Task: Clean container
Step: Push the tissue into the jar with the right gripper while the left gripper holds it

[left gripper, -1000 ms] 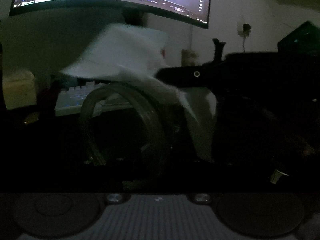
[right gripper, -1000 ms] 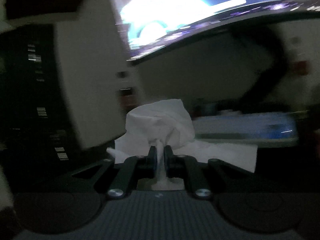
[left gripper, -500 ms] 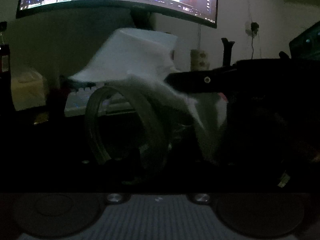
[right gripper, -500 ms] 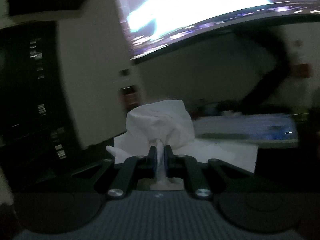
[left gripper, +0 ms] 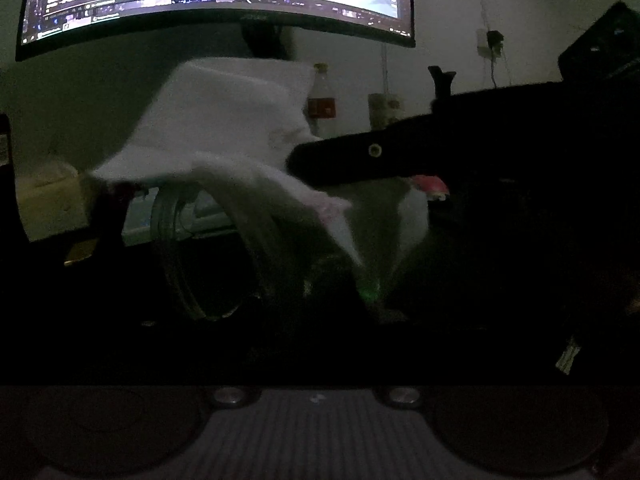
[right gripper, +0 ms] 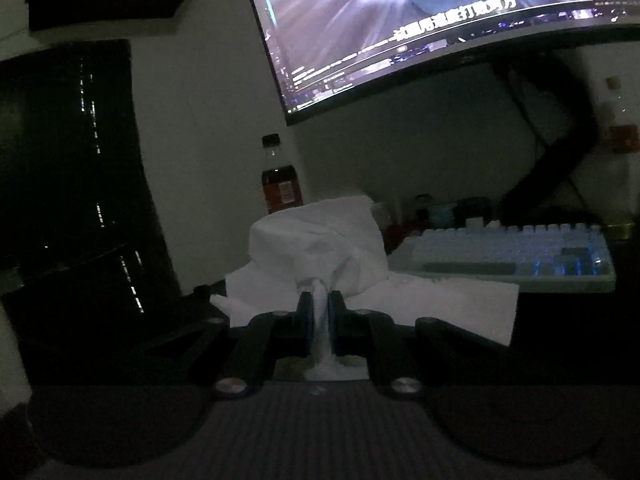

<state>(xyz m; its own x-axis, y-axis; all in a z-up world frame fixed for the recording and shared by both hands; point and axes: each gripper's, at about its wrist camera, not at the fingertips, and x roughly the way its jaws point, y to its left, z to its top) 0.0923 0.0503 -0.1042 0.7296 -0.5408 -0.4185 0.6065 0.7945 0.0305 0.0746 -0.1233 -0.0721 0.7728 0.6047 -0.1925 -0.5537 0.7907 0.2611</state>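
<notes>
The right gripper [right gripper: 319, 312] is squeezed tight on a white tissue [right gripper: 320, 240], which puffs up just past its tips. In the left wrist view that same gripper comes in from the right as a dark arm, with the tissue draped over the rim of a clear round container [left gripper: 208, 256] lying on its side. The left gripper's own fingers are lost in the dark (so I cannot tell if it grips the container), though its jaws have just been opening. Farther back sit a lit keyboard [right gripper: 516, 256] and a dark cola bottle [right gripper: 280, 184]. Behind them glows a big curved monitor [right gripper: 440, 20].
</notes>
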